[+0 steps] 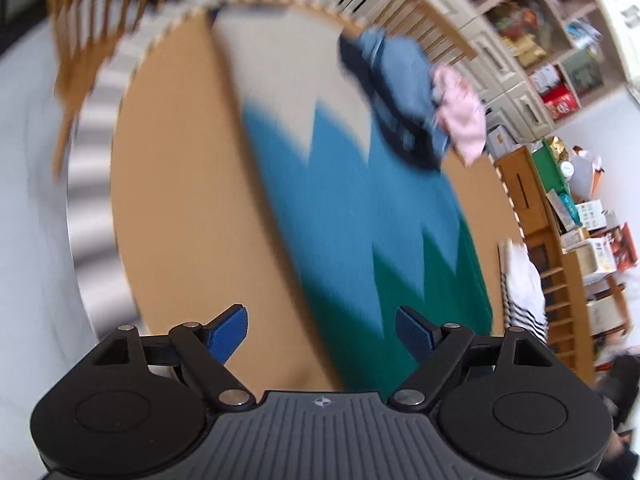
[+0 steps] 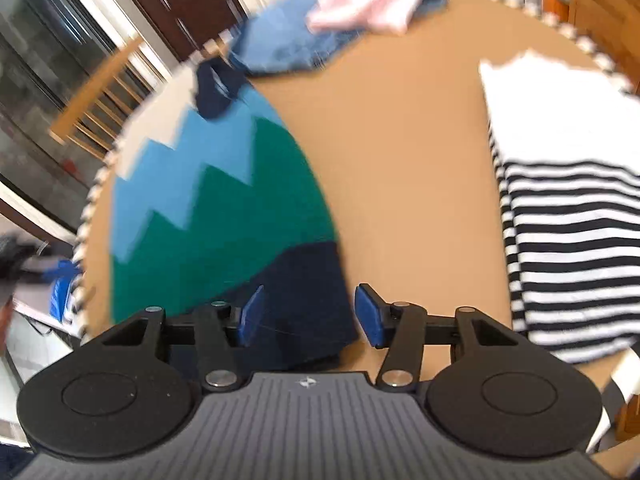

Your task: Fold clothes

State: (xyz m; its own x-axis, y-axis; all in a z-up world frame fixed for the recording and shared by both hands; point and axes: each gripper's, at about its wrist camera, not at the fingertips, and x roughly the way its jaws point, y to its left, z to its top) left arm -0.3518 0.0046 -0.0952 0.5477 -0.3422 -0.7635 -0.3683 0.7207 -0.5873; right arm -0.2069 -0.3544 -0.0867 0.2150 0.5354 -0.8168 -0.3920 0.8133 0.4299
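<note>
A folded sweater (image 1: 352,216) with cream, blue, green and navy zigzag bands lies flat on the tan table (image 1: 180,200). My left gripper (image 1: 320,334) hovers over its green part, open, with nothing between the blue pads. In the right wrist view the same sweater (image 2: 224,208) lies left of centre, its navy hem nearest. My right gripper (image 2: 310,316) stands open above that hem's right corner, not pressing on it. A heap of blue and pink clothes (image 1: 416,96) sits at the table's far side, and the same heap of clothes (image 2: 340,24) shows in the right wrist view.
A folded black-and-white striped garment (image 2: 568,216) lies at the right of the table (image 2: 400,160), also seen as the striped garment (image 1: 524,300). Wooden chairs (image 1: 100,20) stand around the table. Shelves (image 1: 540,48) full of goods line the wall at right.
</note>
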